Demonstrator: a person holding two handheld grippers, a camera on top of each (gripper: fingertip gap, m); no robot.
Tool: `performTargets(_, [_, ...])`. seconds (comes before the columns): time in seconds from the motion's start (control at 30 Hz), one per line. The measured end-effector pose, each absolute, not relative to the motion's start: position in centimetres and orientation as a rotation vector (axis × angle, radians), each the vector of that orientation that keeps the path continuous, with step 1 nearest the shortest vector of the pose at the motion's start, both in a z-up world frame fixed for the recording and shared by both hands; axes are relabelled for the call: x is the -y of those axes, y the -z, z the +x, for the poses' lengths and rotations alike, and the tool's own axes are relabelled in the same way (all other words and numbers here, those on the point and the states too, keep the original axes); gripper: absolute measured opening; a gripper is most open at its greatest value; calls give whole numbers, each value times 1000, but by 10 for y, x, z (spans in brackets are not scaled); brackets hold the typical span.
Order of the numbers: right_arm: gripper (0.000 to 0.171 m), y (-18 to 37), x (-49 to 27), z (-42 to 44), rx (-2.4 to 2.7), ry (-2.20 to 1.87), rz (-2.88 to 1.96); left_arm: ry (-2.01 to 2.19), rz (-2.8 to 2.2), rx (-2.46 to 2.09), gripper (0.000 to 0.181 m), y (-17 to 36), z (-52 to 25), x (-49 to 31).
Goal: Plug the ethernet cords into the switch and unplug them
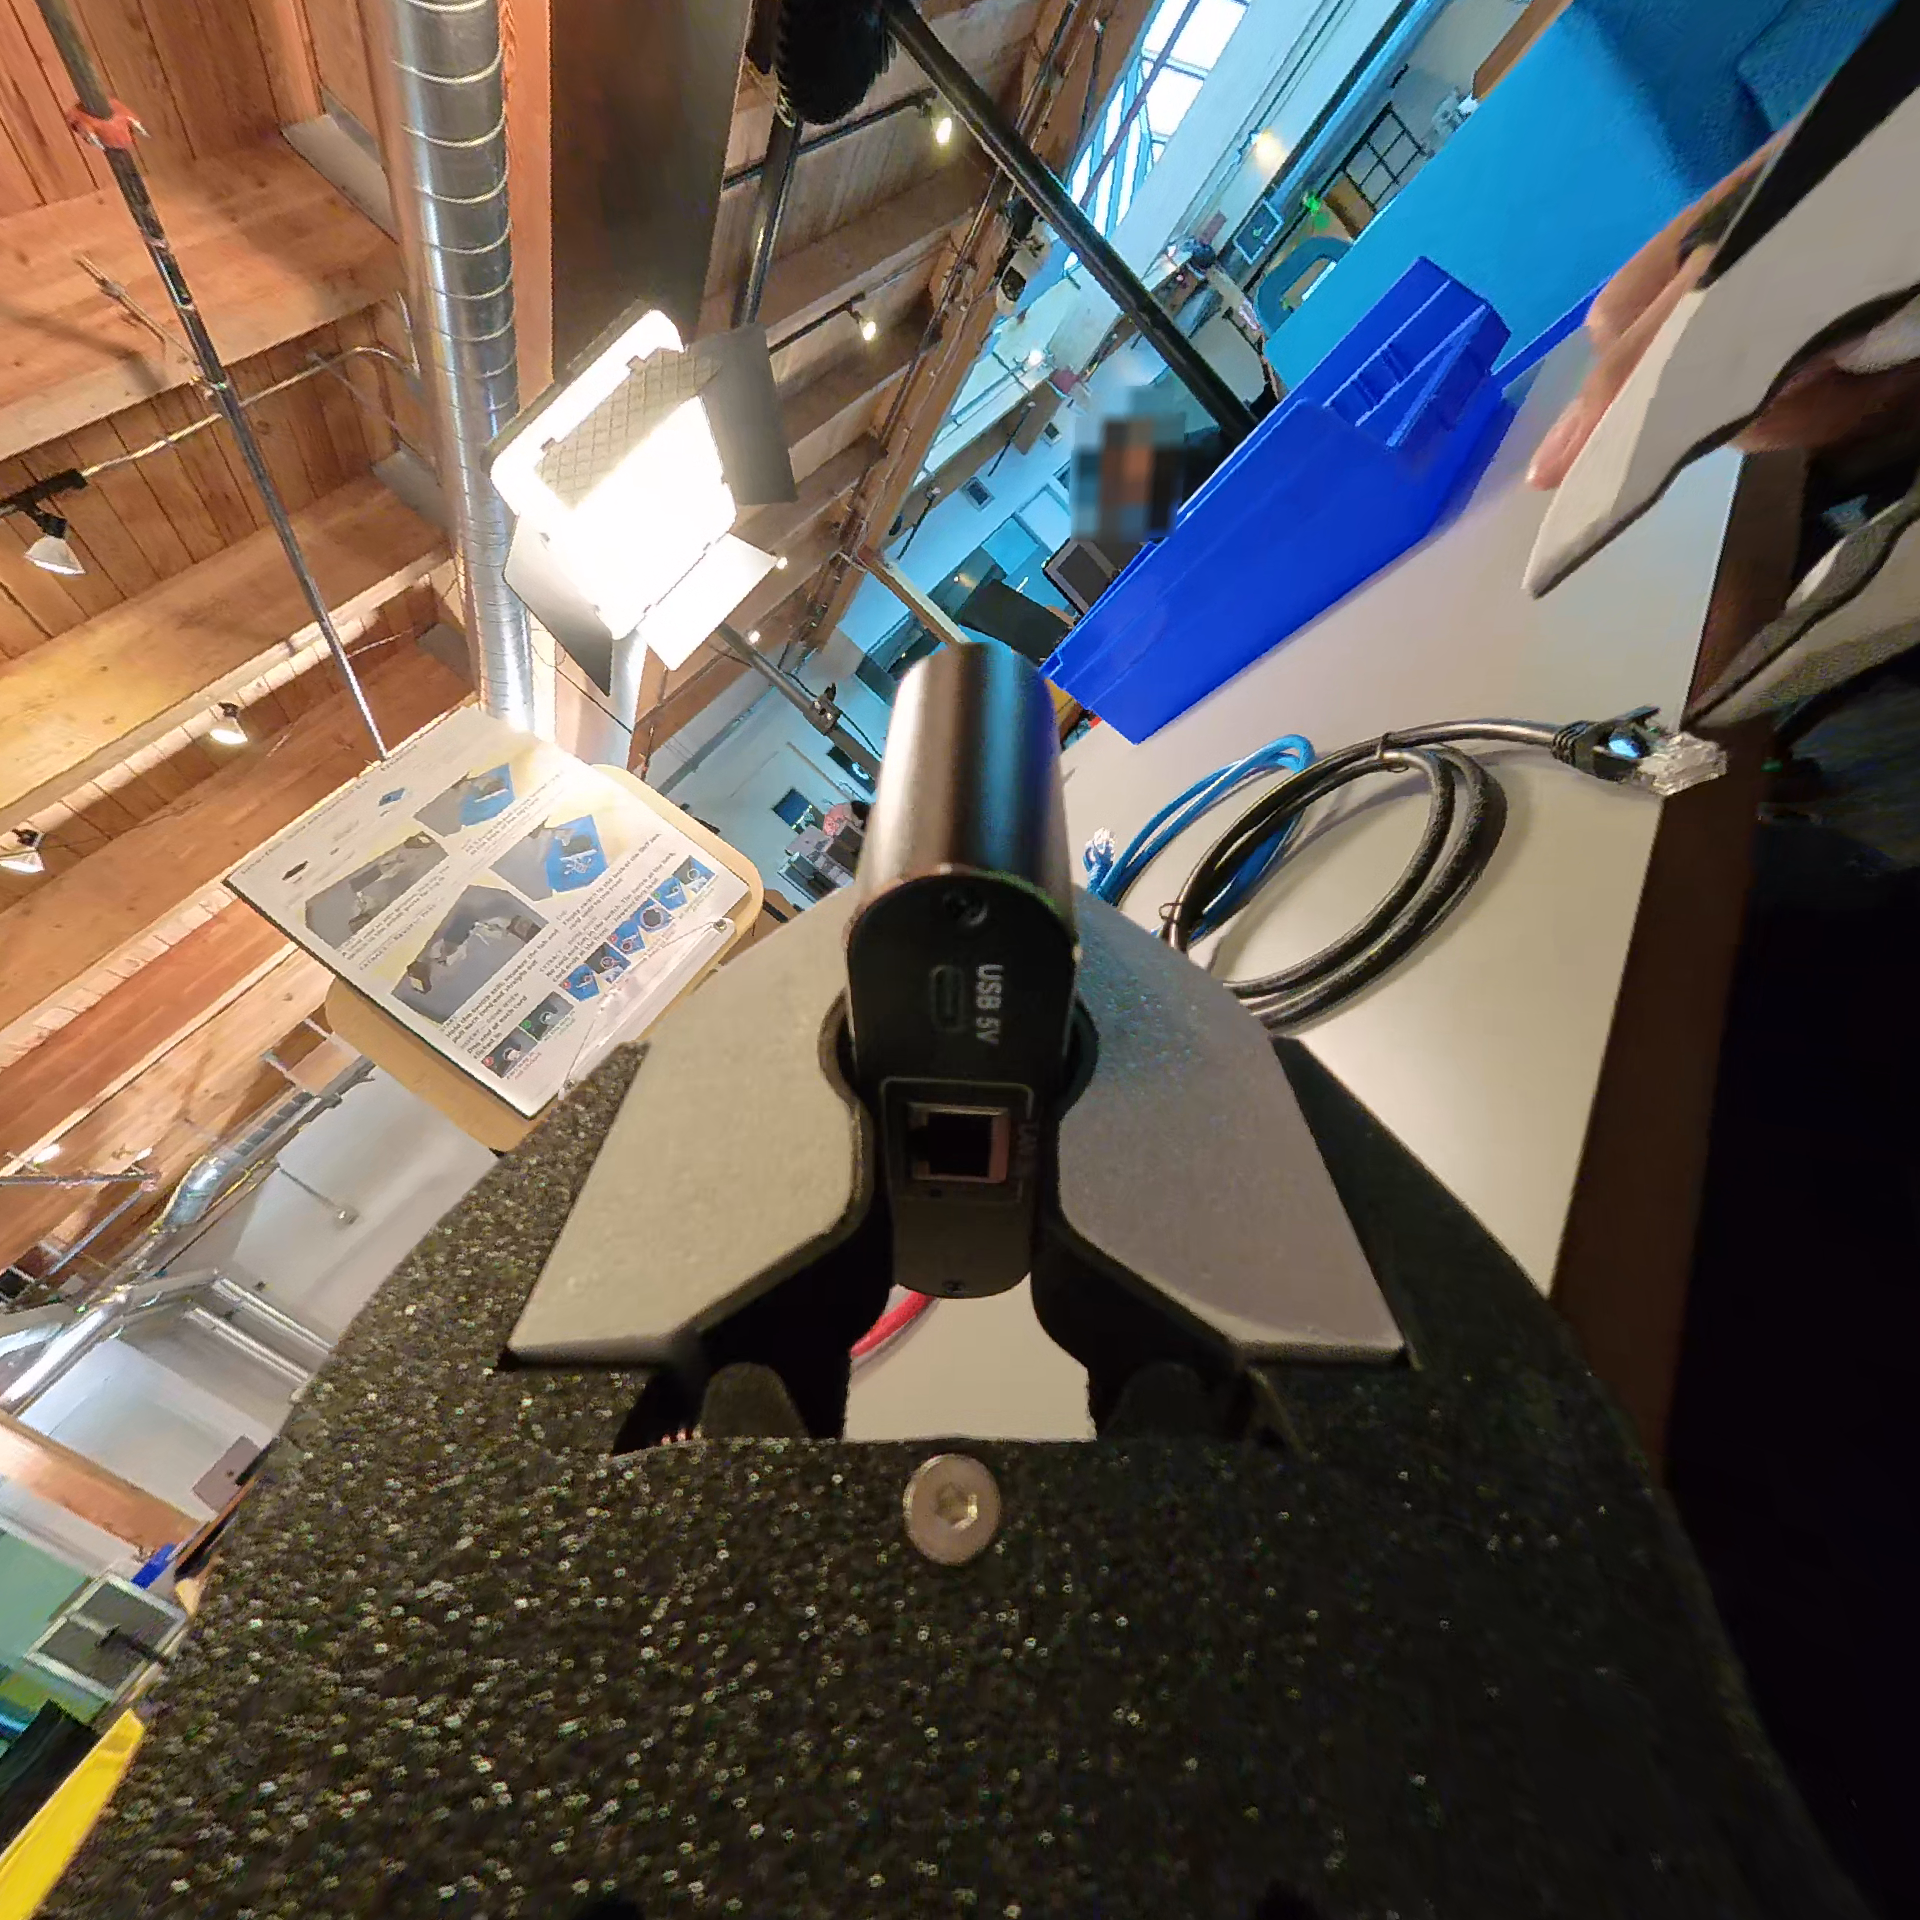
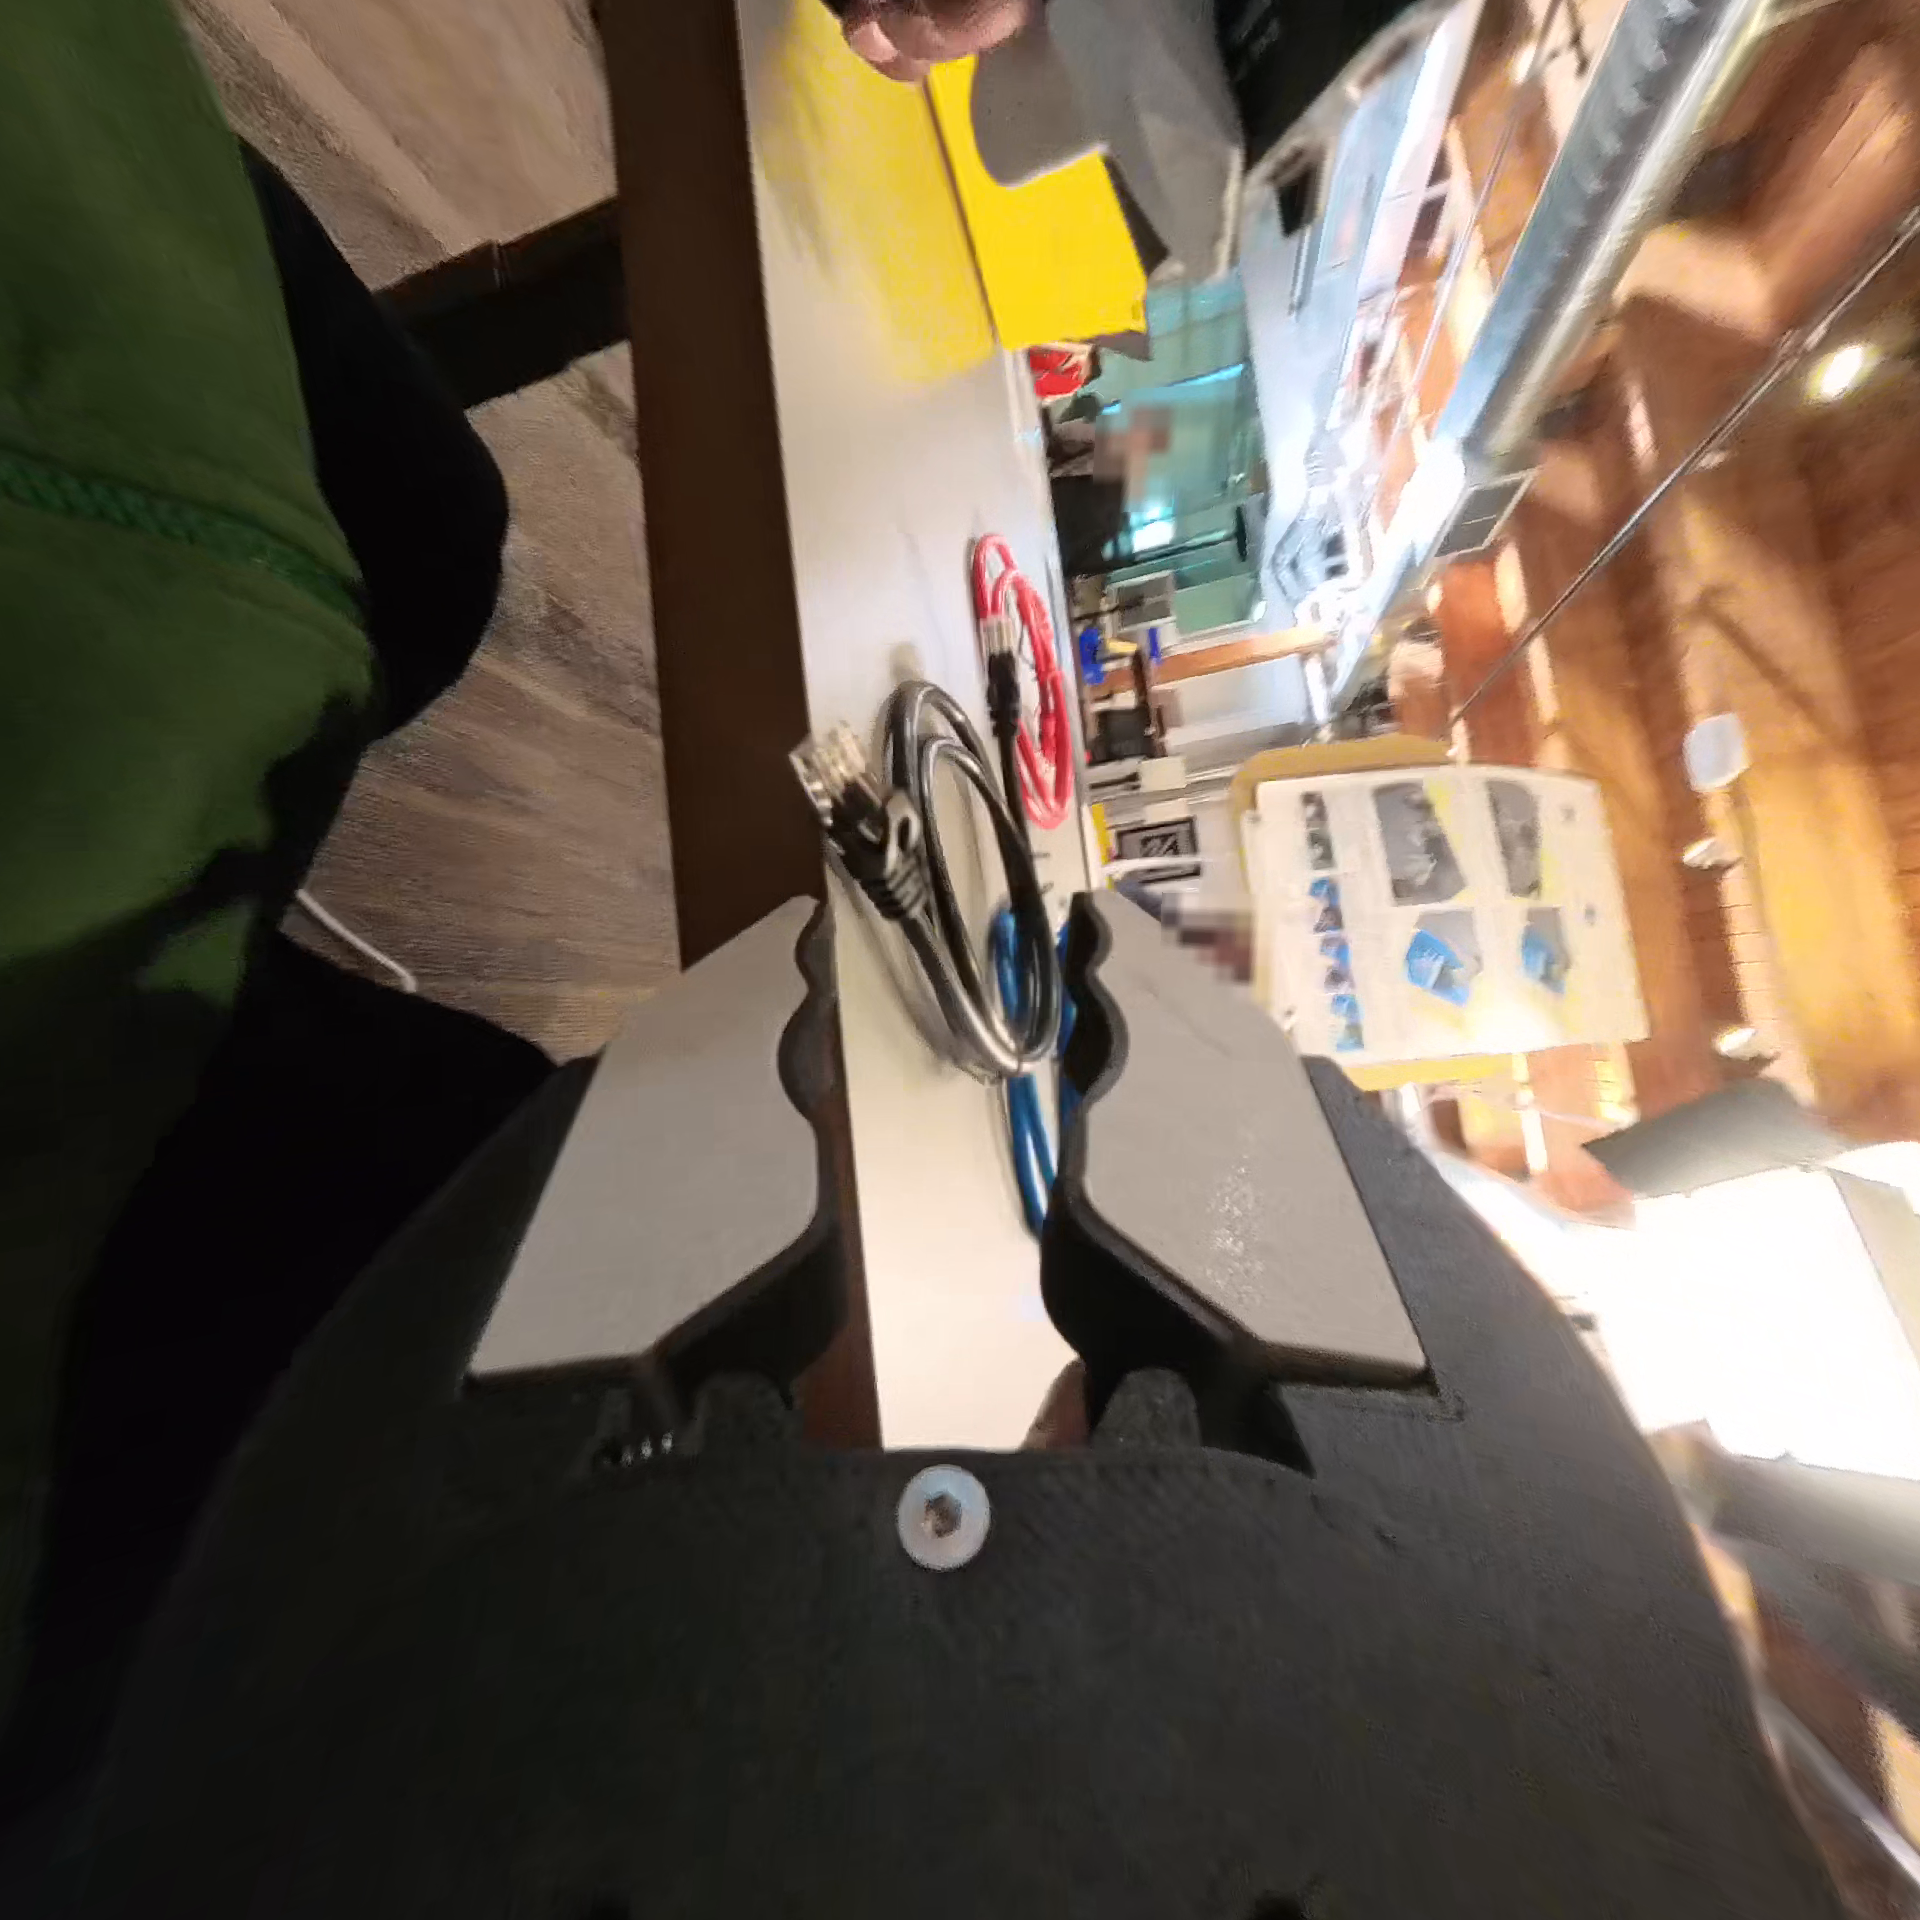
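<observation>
Left claw (image 1: 961, 1174) clamps the switch (image 1: 961, 1039), rigid, port facing back. Right claw (image 2: 940, 997) gapes empty above the counter (image 2: 935, 1247); black cord (image 2: 956, 883) there, floppy; grip its stiff plug (image 2: 831, 774).

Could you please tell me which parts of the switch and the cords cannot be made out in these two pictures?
- Switch, left wrist view: its sides are covered by the left gripper; its far end faces away.
- Blue cord, right wrist view: partly behind the open right gripper, blurred.
- Red cord, right wrist view: plugs blurred.
- Black cord, left wrist view: second plug unseen.
</observation>
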State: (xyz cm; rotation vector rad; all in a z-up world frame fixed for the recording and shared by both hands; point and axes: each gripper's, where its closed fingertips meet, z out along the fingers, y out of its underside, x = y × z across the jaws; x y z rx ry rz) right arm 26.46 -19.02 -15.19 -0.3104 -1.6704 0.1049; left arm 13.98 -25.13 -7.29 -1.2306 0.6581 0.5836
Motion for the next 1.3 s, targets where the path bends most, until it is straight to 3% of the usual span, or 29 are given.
performTargets(0.4, [40, 172, 208, 246, 1762, -24, -330, -578, -1170, -695, 29, 72, 174, 253])
performTargets(0.5, [35, 174, 208, 246, 1783, -16, -391, -570, -1155, -703, 31, 72, 185, 254])
performTargets(0.57, [21, 169, 213, 244, 1755, -26, -372, -563, -1146, -708, 28, 71, 192, 254])
performTargets(0.77, [20, 168, 232, 230, 1759, -80, -368, -553, -1138, -725, 31, 72, 204, 250])
performTargets(1.07, [44, 172, 218, 238, 1839, -167, -453, -557, -1110, -737, 28, 71, 210, 256])
performTargets(1.3, [19, 176, 228, 228, 1812, -133, -412, -679, -1159, -843, 28, 92, 220, 261])
